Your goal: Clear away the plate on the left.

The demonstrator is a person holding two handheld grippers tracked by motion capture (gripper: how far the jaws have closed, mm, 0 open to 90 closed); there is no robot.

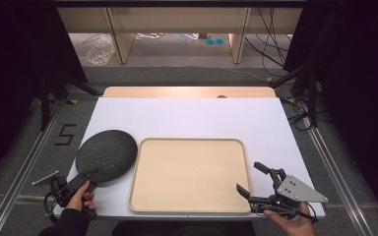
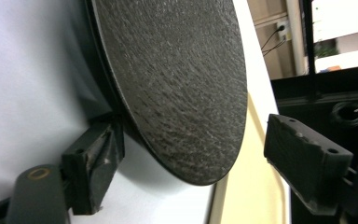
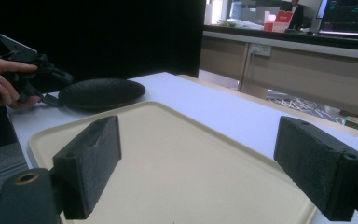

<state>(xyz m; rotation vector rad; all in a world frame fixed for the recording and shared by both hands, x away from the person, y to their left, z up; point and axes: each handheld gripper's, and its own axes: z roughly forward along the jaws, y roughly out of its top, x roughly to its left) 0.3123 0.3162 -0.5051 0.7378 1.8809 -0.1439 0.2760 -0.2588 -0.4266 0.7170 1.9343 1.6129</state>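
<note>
White tabletop (image 1: 187,118) is carrying a beige rectangular plastic tray (image 1: 189,174), and a dark grey round textured plate (image 1: 107,155) is lying just left of that tray, its rim overlapping the tray's left edge. Left gripper (image 1: 91,178) is reaching the plate's near rim, which is sitting between its spread jaws, one jaw under the edge, the other standing clear. Right gripper (image 1: 252,181) is hovering at the tray's near right corner, jaws gaping wide, holding nothing.
</note>
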